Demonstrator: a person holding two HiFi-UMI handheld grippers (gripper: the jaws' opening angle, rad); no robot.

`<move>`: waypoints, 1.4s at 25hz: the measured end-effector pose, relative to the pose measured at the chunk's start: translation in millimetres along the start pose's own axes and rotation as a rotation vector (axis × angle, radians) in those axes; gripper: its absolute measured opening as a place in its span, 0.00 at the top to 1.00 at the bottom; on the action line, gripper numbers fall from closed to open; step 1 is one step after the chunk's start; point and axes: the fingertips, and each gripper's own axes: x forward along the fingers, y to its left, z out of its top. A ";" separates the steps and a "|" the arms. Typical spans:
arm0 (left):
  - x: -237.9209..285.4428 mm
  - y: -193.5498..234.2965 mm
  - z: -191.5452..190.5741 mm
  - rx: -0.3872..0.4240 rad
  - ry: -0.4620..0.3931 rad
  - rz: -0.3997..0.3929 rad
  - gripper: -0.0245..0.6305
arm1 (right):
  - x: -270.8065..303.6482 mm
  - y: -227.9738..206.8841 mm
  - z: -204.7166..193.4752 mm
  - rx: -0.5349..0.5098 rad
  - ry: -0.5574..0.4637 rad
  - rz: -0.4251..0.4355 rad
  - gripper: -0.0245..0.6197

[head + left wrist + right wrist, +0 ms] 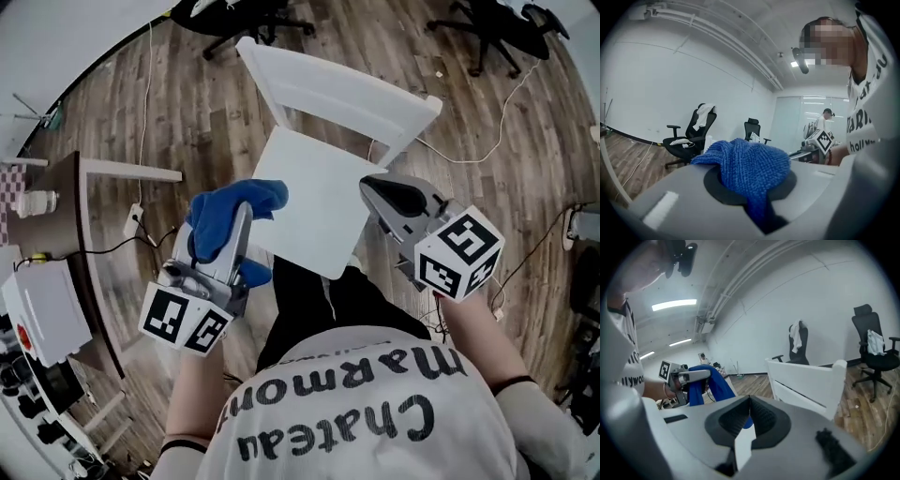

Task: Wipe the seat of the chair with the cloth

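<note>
1. Left gripper is clamping the blue cloth, which is bunching over the jaw tips at the left edge of the seat.
2. Right gripper is sitting closed with nothing between its jaws, hovering over the seat's right side on the white chair.
3. Step, as I am judging it: I am bringing the cloth to the seat, and wiping is not yet under way.
4. Next move is calling for lowering the cloth flat onto the seat and sweeping across, with the right gripper staying clear.
5. Seat's near-left edge is lying behind the left gripper and cloth. Neither gripper view is showing the seat, so I cannot tell whether the cloth is touching it.
</note>
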 end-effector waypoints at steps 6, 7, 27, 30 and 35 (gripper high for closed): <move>72.2 21.5 -54.6 0.062 0.128 -0.177 0.88 | 2.7 -37.7 -42.6 0.131 0.030 -0.174 0.94; 82.6 25.1 -64.1 0.070 0.149 -0.198 0.88 | 6.0 -41.3 -50.5 0.159 0.032 -0.195 0.94; 214.0 192.5 -307.8 -0.063 0.518 -0.150 0.89 | 89.0 -36.1 -197.0 0.556 0.186 -0.348 0.94; 222.0 203.4 -335.8 -0.017 0.568 -0.135 0.89 | 87.6 -28.0 -212.7 0.584 0.220 -0.339 0.94; 237.4 209.2 -368.7 0.018 0.658 -0.126 0.89 | 77.3 -19.8 -238.3 0.623 0.282 -0.328 0.94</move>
